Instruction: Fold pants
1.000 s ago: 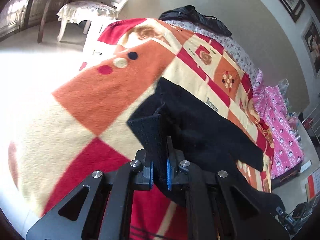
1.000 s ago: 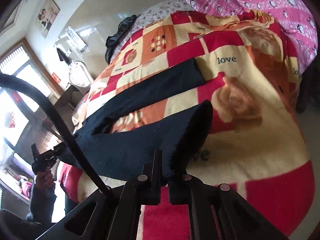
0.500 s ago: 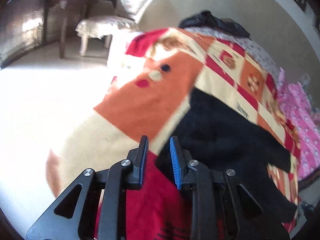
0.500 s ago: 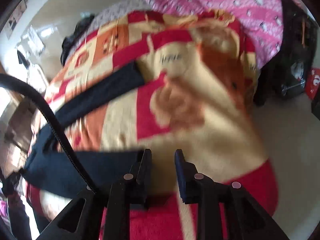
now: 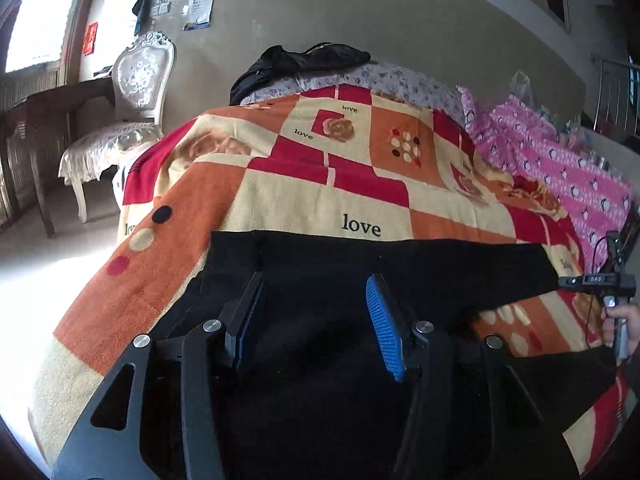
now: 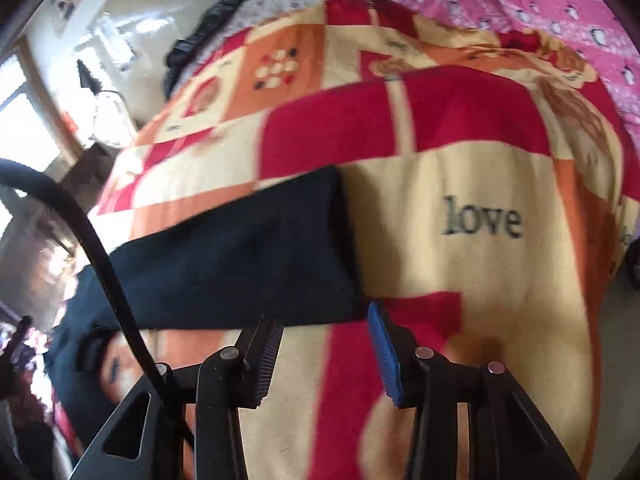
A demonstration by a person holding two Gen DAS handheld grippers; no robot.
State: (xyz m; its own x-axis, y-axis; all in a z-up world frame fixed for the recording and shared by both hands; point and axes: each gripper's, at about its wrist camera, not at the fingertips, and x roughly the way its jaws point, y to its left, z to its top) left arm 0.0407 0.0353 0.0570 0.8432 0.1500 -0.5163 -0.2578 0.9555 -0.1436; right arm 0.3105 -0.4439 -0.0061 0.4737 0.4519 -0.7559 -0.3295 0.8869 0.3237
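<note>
The black pants lie spread across the patchwork "love" blanket, waist end at the left, two legs running right with a strip of blanket between them. My left gripper hovers over the waist end; its jaws are opening and grip nothing. In the right wrist view one dark pant leg lies on the blanket, its hem just beyond my right gripper. That gripper's jaws are opening too, with nothing between them. A hand holds the right gripper at the right edge of the left wrist view.
A white ornate chair and a dark table stand left of the bed. A black garment lies at the bed's far end, pink patterned bedding at the right. A black cable crosses the right view.
Both grippers were shut on the pants a second ago, left on the waistband, right on a leg hem. Both have let go and opened, and the cloth now lies on the blanket.
</note>
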